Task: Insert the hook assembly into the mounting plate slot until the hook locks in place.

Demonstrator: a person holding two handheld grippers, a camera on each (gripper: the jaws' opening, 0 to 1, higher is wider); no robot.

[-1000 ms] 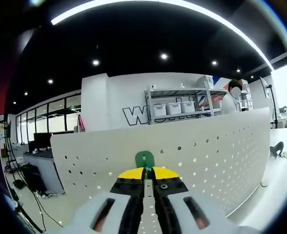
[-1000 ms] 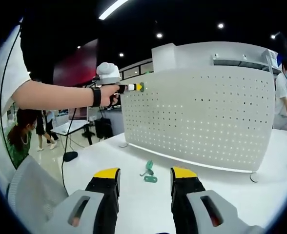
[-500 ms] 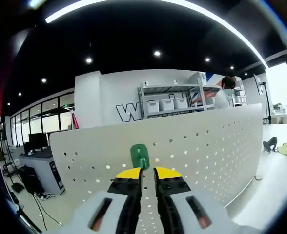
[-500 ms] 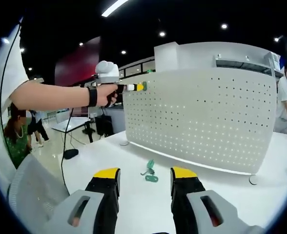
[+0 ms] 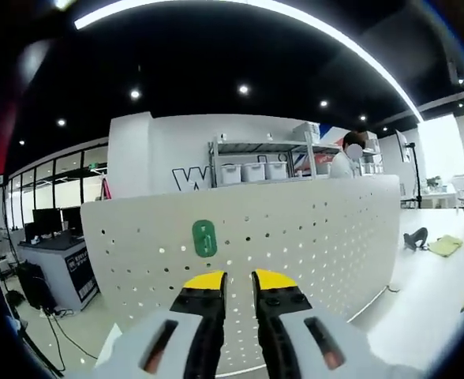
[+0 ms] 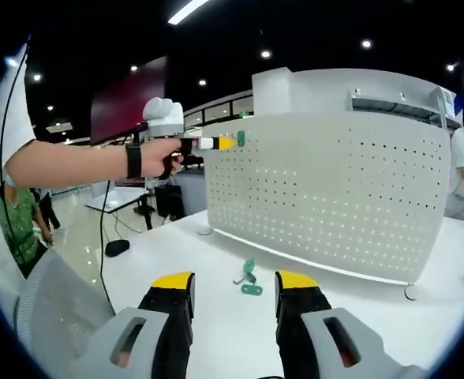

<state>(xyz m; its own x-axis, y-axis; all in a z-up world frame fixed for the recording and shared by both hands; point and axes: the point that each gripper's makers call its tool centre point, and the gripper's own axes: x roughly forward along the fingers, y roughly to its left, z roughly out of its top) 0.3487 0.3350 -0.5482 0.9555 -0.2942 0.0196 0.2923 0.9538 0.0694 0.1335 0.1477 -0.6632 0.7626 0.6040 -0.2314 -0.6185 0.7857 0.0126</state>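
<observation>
Hanging on your pegboard [image 5: 311,237], green hook [image 5: 204,238] sits beyond your spread, empty left gripper [image 5: 239,278]; right gripper [image 6: 233,280] spread too; wall lettering starts "W".

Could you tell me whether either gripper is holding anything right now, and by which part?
Nothing is held: the left gripper is open before the green plastic hook on the white perforated panel; the right gripper is open.

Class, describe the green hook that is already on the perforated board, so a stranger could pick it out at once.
Start at the big white perforated board standing on the white table. Near its upper corner, just beyond the yellow tips of the left hand-held gripper, a small green hook sits flat against the holes. The other green hooks lie loose on the table.
</observation>
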